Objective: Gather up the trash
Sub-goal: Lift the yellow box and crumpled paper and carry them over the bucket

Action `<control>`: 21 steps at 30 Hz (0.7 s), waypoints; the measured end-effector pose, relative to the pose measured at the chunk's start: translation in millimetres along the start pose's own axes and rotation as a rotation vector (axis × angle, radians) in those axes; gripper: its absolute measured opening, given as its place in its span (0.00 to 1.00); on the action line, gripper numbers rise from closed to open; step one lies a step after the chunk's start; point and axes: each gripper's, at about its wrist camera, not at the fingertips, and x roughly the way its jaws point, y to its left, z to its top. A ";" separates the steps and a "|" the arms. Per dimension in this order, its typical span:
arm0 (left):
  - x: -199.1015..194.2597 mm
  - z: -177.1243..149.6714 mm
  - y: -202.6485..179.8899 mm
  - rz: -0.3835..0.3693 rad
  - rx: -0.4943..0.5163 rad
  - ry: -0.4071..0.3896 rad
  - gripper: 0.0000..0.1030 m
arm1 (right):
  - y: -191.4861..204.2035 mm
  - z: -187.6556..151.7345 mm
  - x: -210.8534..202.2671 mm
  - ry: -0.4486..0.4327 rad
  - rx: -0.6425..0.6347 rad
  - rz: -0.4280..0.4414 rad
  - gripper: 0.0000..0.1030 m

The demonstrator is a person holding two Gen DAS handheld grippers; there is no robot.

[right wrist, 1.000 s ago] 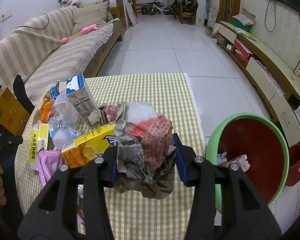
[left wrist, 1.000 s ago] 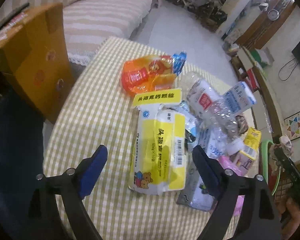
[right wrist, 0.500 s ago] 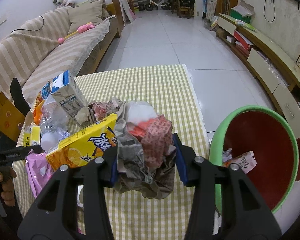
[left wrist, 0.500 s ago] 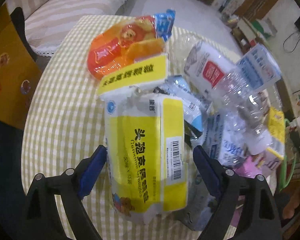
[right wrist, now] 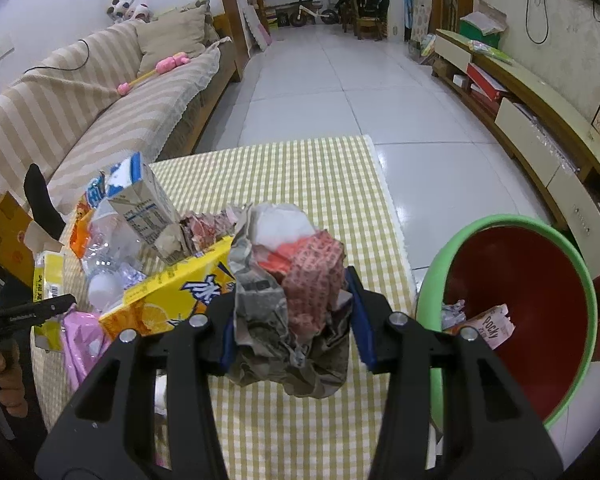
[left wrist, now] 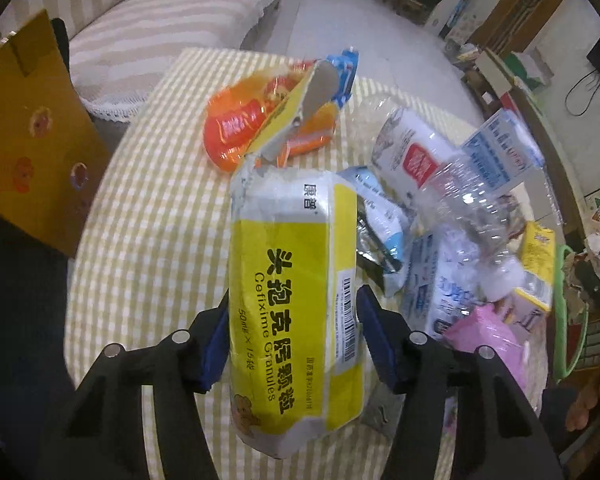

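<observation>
Left tongs [left wrist: 292,344]: I have them closed on the lower half of the yellow-and-white Cefixime granules box [left wrist: 294,280]. The blue pads press its two long sides, so the torn flap end points away from me and stays out of the grip.
Right tongs [right wrist: 290,316]: I have them closed on a crumpled wad of newspaper and red printed paper [right wrist: 292,292]. The grip is across the middle because loose paper sheds if pinched at an edge.
Bin [right wrist: 504,222]: green rim, red inside, standing off the right edge of the desk, just beside my right tongs. It already holds a Pocky box [right wrist: 488,326] and a paper scrap.
Desk [right wrist: 300,172]: yellow checked cloth. The remaining trash is bunched toward its left edge.
Remaining trash: blue-and-white milk carton [right wrist: 144,208], crushed clear bottle [left wrist: 464,204], orange snack bag [left wrist: 252,120], yellow lemon-tea carton [right wrist: 172,300], pink wrapper [left wrist: 484,328].
Judgement: the wad is the closer load to the bin and should drop first. The box must cross the pile, so I would carry it high.
</observation>
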 end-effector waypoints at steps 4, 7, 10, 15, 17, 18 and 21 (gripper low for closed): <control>-29.1 -7.0 3.6 -0.020 0.007 -0.037 0.54 | 6.2 1.8 -13.7 -0.020 -0.011 0.005 0.43; -49.4 -8.3 1.5 -0.028 0.022 -0.067 0.54 | 11.0 3.1 -26.2 -0.037 -0.019 0.008 0.43; -69.0 -9.1 -4.0 -0.038 0.035 -0.095 0.54 | 12.7 3.4 -36.4 -0.052 -0.021 0.012 0.43; -93.7 -8.0 -24.9 -0.063 0.069 -0.129 0.54 | 9.6 7.6 -50.3 -0.074 -0.015 0.014 0.43; -98.4 -8.3 -34.3 -0.074 0.085 -0.139 0.54 | 6.1 6.9 -56.1 -0.084 -0.010 0.011 0.43; -100.3 -8.1 -43.7 -0.081 0.097 -0.145 0.54 | 4.1 6.1 -58.6 -0.088 -0.006 0.009 0.43; -105.1 -7.6 -66.8 -0.103 0.128 -0.158 0.54 | -6.3 7.0 -66.2 -0.101 0.007 0.002 0.43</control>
